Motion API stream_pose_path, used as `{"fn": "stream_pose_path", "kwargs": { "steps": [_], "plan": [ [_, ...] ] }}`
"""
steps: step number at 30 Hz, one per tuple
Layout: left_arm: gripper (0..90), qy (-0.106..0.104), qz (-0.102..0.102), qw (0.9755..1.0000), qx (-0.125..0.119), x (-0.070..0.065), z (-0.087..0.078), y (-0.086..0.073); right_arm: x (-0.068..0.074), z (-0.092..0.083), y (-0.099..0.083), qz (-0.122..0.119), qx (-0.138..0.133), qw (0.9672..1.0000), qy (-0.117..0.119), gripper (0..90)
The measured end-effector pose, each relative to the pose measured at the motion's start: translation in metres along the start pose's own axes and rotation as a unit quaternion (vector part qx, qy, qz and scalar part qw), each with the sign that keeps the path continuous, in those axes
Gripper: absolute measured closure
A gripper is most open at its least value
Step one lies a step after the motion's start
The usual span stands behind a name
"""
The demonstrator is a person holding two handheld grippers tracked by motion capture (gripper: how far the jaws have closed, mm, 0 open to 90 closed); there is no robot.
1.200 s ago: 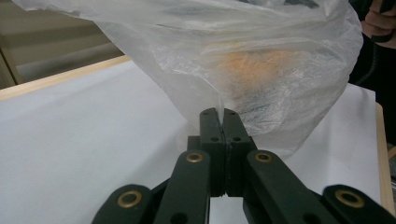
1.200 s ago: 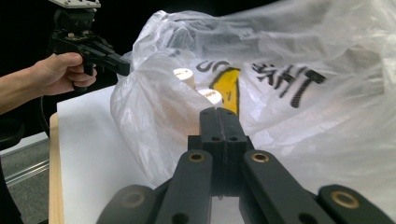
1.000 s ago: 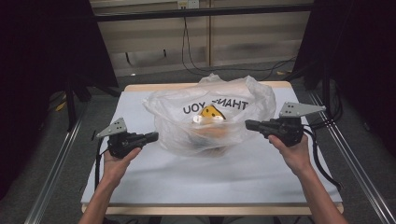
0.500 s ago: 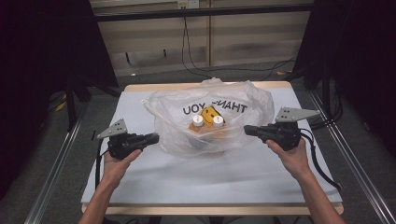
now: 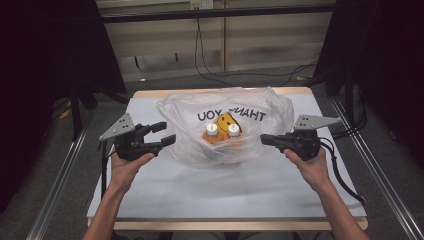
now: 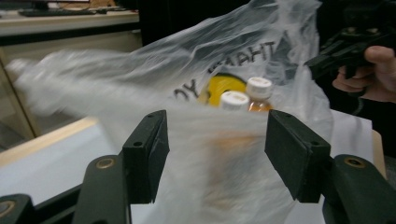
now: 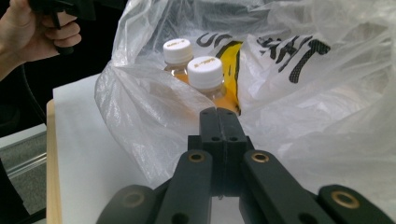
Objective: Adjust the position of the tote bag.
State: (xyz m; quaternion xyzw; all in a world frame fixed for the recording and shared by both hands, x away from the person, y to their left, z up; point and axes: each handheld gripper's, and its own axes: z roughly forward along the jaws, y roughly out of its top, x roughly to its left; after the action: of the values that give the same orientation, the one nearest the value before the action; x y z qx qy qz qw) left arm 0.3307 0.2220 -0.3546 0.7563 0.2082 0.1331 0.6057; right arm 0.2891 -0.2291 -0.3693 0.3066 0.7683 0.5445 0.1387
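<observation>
flanking the plastic bag (image 5: 225, 127): left gripper (image 5: 162, 137) just released, right gripper (image 5: 265, 139) clenched, bag-free.

A clear plastic bag (image 5: 250, 112) (black lettering, yellow smiley) holds orange bottles (image 5: 220, 136) with white caps.

A lab-like recording room: dark curtains (image 5: 45, 75), framed table (image 5: 150, 95), trailing cables (image 5: 210, 70).

1. Your left gripper (image 5: 167, 134) sits just beside the crumpled clear plastic bag (image 5: 260, 112); its jaws have just been opening, with nothing between them.
2. Your right gripper (image 5: 263, 139) is closed at the bag's right edge.
3. Two white-capped orange bottles (image 5: 221, 132) stand inside.
</observation>
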Motion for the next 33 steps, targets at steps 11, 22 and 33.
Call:
{"fn": "stream_pose_path", "kwargs": {
  "steps": [11,22,33],
  "plan": [
    [46.2,-0.048,0.005,0.9988,0.000,-0.005,0.039,0.018,0.000,0.005,0.013,-0.009,-0.006,0.9999,0.004,90.0],
    [31.9,-0.056,0.012,0.9962,0.066,0.000,0.073,-0.006,-0.012,0.017,0.027,-0.002,-0.008,0.9999,-0.006,90.0],
    [82.9,-0.075,0.018,0.9882,0.133,0.004,0.081,-0.040,-0.011,0.034,0.015,-0.009,0.024,0.9996,-0.007,90.0]
  ]
}}
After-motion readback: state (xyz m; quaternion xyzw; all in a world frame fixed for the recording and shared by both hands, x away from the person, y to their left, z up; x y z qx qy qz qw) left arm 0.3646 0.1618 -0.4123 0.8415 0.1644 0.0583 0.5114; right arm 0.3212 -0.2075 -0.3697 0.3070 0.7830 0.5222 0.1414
